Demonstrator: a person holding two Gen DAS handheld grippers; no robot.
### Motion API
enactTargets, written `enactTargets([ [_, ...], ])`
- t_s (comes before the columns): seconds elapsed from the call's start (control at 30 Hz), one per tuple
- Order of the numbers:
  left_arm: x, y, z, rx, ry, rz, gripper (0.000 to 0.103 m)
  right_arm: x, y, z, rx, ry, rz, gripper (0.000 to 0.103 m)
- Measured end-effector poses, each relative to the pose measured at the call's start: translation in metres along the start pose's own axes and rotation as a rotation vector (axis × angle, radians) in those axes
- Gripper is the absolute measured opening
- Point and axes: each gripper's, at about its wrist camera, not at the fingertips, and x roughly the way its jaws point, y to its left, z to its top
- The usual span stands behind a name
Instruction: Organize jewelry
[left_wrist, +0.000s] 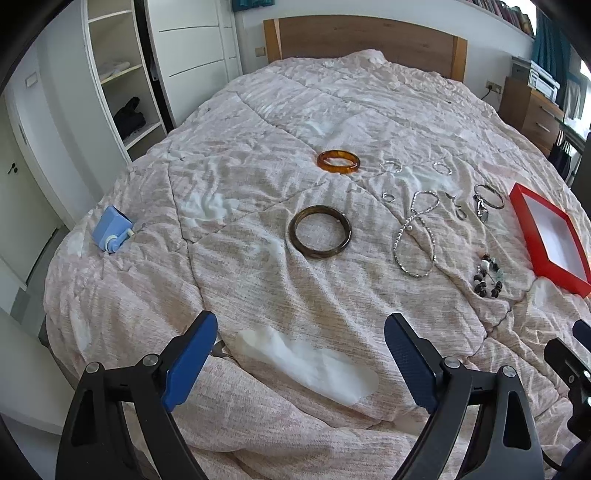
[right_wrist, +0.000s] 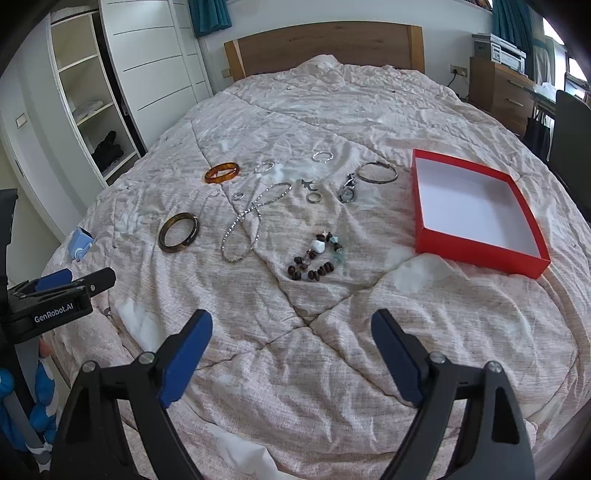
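- The left gripper (left_wrist: 299, 334) hangs over the near part of the bed (left_wrist: 258, 122), jaws spread with only quilt between them.
- The right gripper (right_wrist: 291, 332) likewise has its jaws spread and holds nothing.
- The jewelry lies mid-bed: dark bangle (right_wrist: 179, 232), amber bangle (right_wrist: 222, 172), silver chain (right_wrist: 247, 221), bead bracelet (right_wrist: 317, 258), watch (right_wrist: 348, 190) and small rings.
- The red box (right_wrist: 476, 254) sits open to their right, near the bed's right edge.
- Bare quilt separates both grippers from the pieces.
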Motion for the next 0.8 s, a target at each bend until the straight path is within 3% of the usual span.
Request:
enactTargets([
  [0.37,-0.024,-0.003,0.006,0.002,-0.047,-0.01,0.091,-0.022,0.003,0.002,-0.007,-0.03,-0.017,0.087],
  [0.8,-0.089,-0.006,0.012,0.005,-0.179,-0.039,0.091,-0.077,0.01,0.006,-0.002,-0.12,-0.025,0.087],
])
